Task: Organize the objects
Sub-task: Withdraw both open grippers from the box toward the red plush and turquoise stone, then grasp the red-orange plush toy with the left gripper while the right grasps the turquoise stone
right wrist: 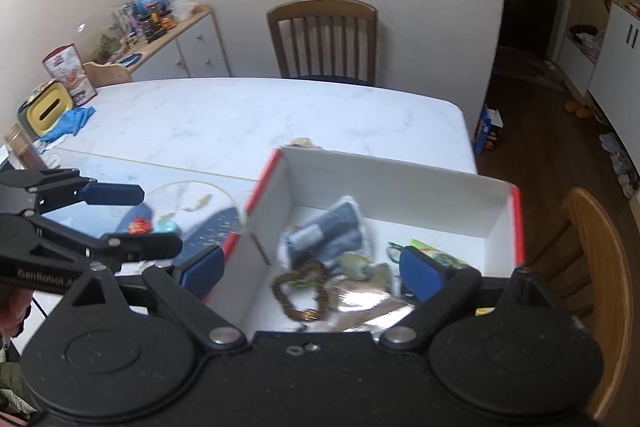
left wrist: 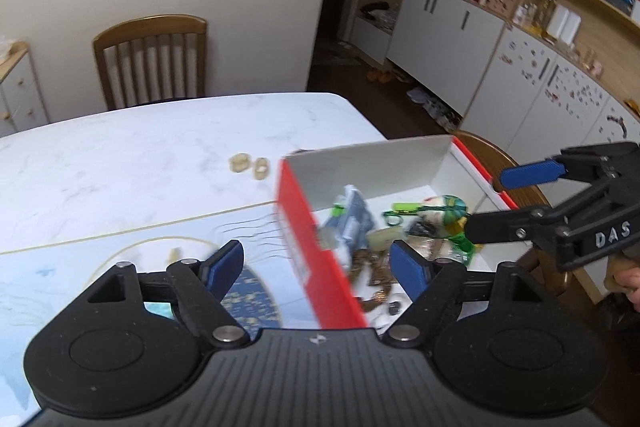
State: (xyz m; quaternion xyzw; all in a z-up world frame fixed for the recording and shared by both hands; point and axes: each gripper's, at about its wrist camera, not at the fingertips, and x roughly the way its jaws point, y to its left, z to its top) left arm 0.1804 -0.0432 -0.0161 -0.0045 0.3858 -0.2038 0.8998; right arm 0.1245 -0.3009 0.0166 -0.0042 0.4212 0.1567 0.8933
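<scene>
Between the left gripper's [left wrist: 318, 263] blue pads, which stand wide apart and hold nothing, runs the red wall of an open box [left wrist: 316, 251]; the left pad [left wrist: 224, 265] hangs over the table mat [left wrist: 60, 287], the right pad over the box's clutter. Beyond those pads, inside the white-lined box, lie a grey pouch [left wrist: 352, 219], a green tube [left wrist: 406, 207], a round green-and-white trinket [left wrist: 448, 209] and a brown bead bracelet [left wrist: 370, 267], all blurred. Past the box's far-left corner, two pale rings [left wrist: 250, 165] sit side by side on the white table [left wrist: 160, 147], apart from the box. At the right of this view the right gripper [left wrist: 486, 201] reaches in over the box's right half, jaws spread, nothing between them; a hand [left wrist: 626, 281] shows behind it.

Seen from the right wrist, the right gripper [right wrist: 314, 269] is likewise wide open and empty, its left pad [right wrist: 202, 269] outside the box's [right wrist: 400, 183] near-left corner and its right pad inside, over the contents. Between the pads lie the bracelet [right wrist: 300, 291] and, further out, the pouch [right wrist: 326, 231]; silver foil [right wrist: 368, 307] sits near the right pad. Left of them the left gripper [right wrist: 154, 221] hovers open over the mat. Beyond the table stands a wooden chair [right wrist: 324, 39].
</scene>
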